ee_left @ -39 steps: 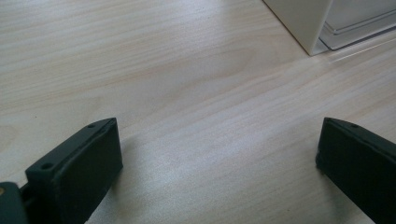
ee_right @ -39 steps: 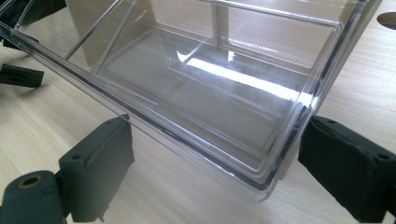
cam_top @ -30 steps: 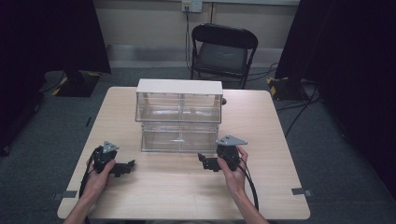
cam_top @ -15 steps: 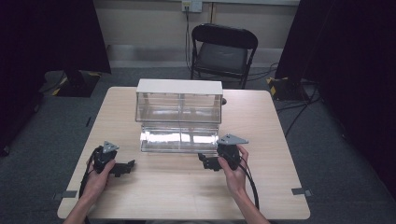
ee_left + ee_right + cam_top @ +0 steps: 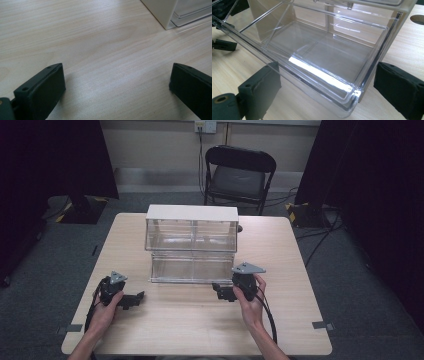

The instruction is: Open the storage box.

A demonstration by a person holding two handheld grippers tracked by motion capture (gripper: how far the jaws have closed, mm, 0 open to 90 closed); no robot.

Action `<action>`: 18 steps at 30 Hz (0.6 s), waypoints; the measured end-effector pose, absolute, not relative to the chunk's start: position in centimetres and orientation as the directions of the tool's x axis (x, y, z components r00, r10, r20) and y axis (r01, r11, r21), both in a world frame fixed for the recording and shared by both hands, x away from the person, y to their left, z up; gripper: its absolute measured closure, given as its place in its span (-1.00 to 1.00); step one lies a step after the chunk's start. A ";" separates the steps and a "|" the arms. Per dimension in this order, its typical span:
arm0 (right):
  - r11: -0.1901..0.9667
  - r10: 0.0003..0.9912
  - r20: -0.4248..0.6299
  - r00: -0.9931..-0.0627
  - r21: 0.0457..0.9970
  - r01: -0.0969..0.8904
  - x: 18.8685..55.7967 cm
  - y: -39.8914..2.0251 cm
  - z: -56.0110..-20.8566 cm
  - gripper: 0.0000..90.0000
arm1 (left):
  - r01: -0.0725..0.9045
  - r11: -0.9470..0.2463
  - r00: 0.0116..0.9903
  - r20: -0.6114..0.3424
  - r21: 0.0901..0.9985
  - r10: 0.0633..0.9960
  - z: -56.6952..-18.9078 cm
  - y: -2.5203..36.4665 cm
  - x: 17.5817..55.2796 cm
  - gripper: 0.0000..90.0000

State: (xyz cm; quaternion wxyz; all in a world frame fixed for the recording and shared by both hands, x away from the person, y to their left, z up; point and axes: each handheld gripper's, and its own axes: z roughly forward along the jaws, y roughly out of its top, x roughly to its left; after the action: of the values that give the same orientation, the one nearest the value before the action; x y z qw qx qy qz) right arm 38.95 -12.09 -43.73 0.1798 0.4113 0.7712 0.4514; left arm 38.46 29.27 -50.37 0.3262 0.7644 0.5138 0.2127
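Two grippers on table [image 5: 190, 330]. Left gripper [image 5: 131, 300] spread wide, holding nothing. Right gripper [image 5: 220, 291] spread too, close beside pulled-out bottom drawer [image 5: 322, 57] of clear box [image 5: 192, 227]. Might bump drawer corner and shove light box.

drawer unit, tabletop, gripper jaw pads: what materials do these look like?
Lower drawer: clear glossy plastic, likely acrylic; see-through with bright glare along the rim. Drawer unit frame: opaque white, matte, probably plastic or painted board. Table: pale wood-grain surface, satin; could be laminate. Right gripper pads: black, matte, rubbery or foam-like.
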 end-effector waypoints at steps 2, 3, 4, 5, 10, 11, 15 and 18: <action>0.249 0.797 0.097 -0.596 0.846 0.471 39.1 -12.1 -43.6 -0.92 | 0.647 -0.259 0.382 -0.010 0.717 0.924 -50.4 29.3 38.5 -1.00; 0.244 0.797 0.100 -0.595 0.849 0.470 39.1 -12.2 -43.6 -0.93 | 0.647 -0.260 0.382 -0.010 0.717 0.924 -50.4 29.3 38.5 -1.00; 0.244 0.795 0.100 -0.598 0.850 0.467 39.1 -12.2 -43.5 -0.93 | 0.647 -0.260 0.382 -0.010 0.717 0.924 -50.4 29.3 38.5 -1.00; 0.241 0.796 0.103 -0.596 0.850 0.468 39.1 -12.2 -43.4 -0.94 | 0.647 -0.260 0.382 -0.010 0.717 0.924 -50.4 29.3 38.5 -1.00; 0.231 0.795 0.108 -0.597 0.856 0.463 39.2 -12.2 -43.0 -0.94 | 0.647 -0.258 0.381 -0.012 0.718 0.924 -50.4 29.3 38.5 -1.00; 0.231 0.795 0.108 -0.597 0.856 0.463 39.2 -12.2 -43.0 -0.94 | 0.647 -0.259 0.382 -0.010 0.717 0.924 -50.4 29.3 38.5 -1.00; 0.225 0.795 0.117 -0.595 0.854 0.469 39.3 -12.2 -42.9 -0.93 | 0.647 -0.259 0.382 -0.010 0.717 0.924 -50.4 29.3 38.5 -1.00; 0.232 0.791 0.110 -0.601 0.856 0.463 39.5 -12.1 -42.9 -0.93 | 0.647 -0.258 0.382 -0.011 0.717 0.924 -50.4 29.3 38.5 -1.00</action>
State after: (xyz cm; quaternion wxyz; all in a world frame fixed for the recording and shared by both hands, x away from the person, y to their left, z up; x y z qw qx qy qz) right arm 39.46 -12.08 -42.90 0.1769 0.4100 0.7647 0.4645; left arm 38.46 29.27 -50.37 0.3266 0.7643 0.5140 0.2122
